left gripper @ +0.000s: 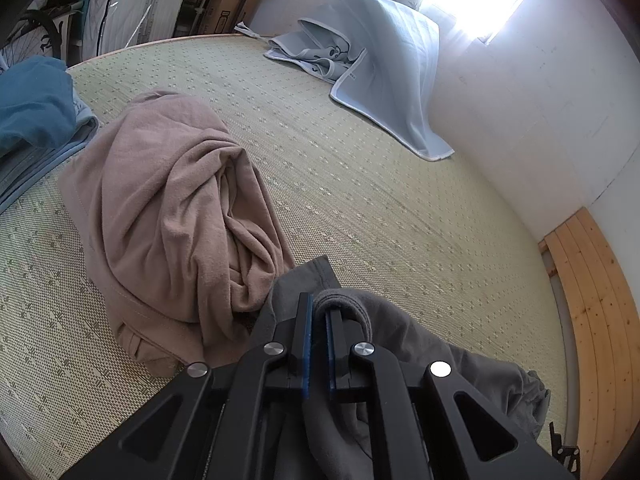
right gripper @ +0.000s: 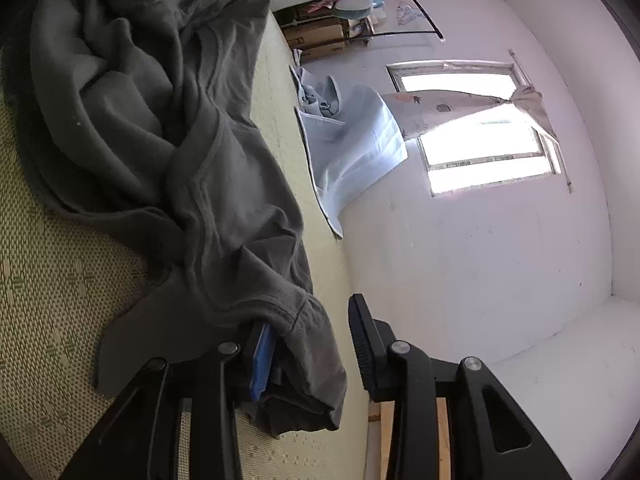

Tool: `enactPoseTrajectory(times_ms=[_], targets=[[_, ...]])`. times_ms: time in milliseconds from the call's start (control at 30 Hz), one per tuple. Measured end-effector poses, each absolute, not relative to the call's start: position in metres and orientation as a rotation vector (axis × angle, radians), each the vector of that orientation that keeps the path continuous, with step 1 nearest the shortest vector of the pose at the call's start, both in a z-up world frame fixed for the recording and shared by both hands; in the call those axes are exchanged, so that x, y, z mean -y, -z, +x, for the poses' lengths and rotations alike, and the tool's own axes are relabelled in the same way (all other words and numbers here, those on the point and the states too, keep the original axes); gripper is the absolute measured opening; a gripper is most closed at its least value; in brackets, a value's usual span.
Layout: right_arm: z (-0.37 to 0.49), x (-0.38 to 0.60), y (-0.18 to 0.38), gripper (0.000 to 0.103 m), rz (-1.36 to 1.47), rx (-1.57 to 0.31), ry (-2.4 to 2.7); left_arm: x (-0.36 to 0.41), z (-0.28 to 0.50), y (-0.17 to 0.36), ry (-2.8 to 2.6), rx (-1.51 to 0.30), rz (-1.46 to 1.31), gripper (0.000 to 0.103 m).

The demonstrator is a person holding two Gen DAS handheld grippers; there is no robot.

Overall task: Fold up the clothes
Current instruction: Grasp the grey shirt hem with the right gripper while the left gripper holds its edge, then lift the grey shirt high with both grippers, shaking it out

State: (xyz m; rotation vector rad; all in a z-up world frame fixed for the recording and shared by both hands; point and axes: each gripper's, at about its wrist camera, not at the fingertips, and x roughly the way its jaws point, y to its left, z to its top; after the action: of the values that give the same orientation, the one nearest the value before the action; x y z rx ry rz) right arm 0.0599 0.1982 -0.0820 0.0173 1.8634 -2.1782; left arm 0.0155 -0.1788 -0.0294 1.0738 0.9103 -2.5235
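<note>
A dark grey garment [left gripper: 440, 360] lies crumpled at the near edge of the woven mat [left gripper: 360, 200]. My left gripper [left gripper: 318, 304] is shut on a rolled hem of it, with the cloth pinched between the blue pads. In the right wrist view the same grey garment [right gripper: 160, 140] stretches away across the mat. One end of it hangs between the jaws of my right gripper [right gripper: 310, 314]. The blue left pad [right gripper: 262, 364] lies against the cloth, while the right finger [right gripper: 362, 336] stands apart from it, so the gripper is open.
A heaped beige garment [left gripper: 172, 220] sits just left of the left gripper. Blue clothes [left gripper: 32, 104] lie at the far left and a pale blue blanket [left gripper: 384, 72] leans on the wall. A wooden bed frame [left gripper: 592, 320] and the white wall [right gripper: 500, 260] bound the right side.
</note>
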Motion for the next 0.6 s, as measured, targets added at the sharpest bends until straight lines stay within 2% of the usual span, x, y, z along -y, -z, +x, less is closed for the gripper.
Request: enactPoseTrajectory(times_ms=[100,167,200,233,500,600], targets=[[0.064,-0.196,0.082,0.037,0.019,-1.838,2.159,0.179,0.016,0.029,2.522,-0.912,1.076,0.005],[0.068,-0.195,0.081,0.025,0.023,-1.82,2.146,0.178,0.016,0.029,2.524,-0.91,1.076,0.005],[0.07,-0.194,0.08,0.014,0.028,-1.813,2.141,0.178,0.016,0.029,2.524,-0.909,1.076,0.005],[0.073,-0.194,0.08,0.01,0.032,-1.806,2.136,0.177,0.016,0.03,2.525,-0.908,1.077,0.005],[0.081,-0.197,0.068,0.006,0.133,-1.653,2.173,0.177,0.015,0.029,2.525,-0.903,1.076,0.005],[0.069,-0.203,0.049,0.005,0.248,-1.497,2.269,0.177,0.015,0.029,2.529,-0.899,1.076,0.005]])
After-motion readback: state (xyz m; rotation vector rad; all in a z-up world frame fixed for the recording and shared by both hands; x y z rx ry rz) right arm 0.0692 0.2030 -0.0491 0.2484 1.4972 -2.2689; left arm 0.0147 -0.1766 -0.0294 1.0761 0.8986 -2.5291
